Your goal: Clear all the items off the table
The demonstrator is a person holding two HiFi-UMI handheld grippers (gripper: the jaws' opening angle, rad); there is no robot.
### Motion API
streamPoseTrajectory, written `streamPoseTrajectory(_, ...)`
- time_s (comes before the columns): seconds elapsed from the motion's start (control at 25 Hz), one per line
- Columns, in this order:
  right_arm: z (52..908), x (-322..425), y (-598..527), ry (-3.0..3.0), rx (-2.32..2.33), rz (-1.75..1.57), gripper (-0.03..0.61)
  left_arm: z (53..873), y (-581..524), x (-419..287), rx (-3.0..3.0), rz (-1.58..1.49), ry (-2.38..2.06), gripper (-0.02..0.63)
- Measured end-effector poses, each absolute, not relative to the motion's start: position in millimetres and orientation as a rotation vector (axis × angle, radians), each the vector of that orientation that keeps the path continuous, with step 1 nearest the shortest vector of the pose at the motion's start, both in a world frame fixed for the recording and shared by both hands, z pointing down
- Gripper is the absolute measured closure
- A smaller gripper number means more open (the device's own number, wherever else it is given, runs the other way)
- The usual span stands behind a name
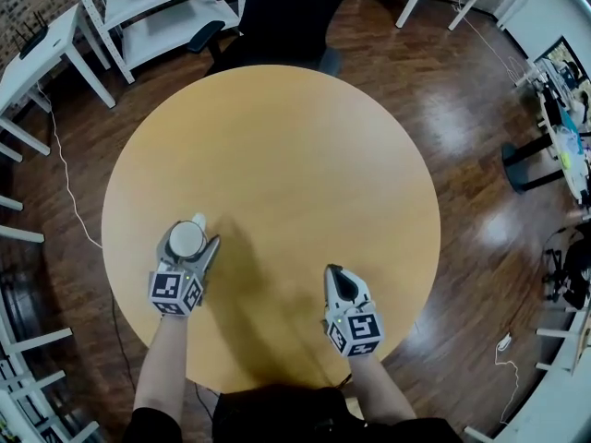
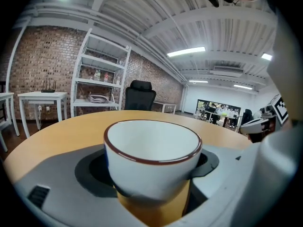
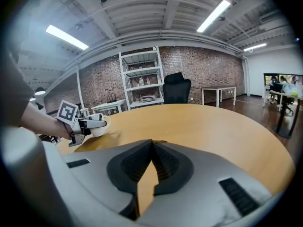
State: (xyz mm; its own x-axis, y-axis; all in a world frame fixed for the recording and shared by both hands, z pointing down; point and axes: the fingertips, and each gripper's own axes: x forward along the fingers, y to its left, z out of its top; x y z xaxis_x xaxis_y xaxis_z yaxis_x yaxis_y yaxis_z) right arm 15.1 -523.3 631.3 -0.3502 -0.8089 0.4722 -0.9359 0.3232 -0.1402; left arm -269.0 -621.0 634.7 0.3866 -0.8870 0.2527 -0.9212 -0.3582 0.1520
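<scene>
A white cup with a brown rim (image 1: 186,240) (image 2: 151,155) is the only item on the round wooden table (image 1: 277,146), at its near left. My left gripper (image 1: 190,229) is shut on the cup, with a jaw on each side of it. In the right gripper view the cup (image 3: 100,125) hangs in that gripper low over the tabletop. My right gripper (image 1: 334,272) (image 3: 152,144) is at the near right of the table, shut with nothing between its jaws.
A black office chair (image 1: 277,17) stands at the table's far side. White shelves (image 1: 157,7) are at the back left, white desks (image 1: 37,44) at the left. A desk with equipment (image 1: 563,109) is at the right. Cables lie on the wooden floor.
</scene>
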Motion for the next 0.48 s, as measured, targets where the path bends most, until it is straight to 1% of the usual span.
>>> streamPoseTrajectory(0.48, 636.9, 27.8, -535.9, -2.245, 1.619, 0.564, 0.574, 643.8, -635.6, -260.4, 2.425, 0.214, -1.587, 0.199)
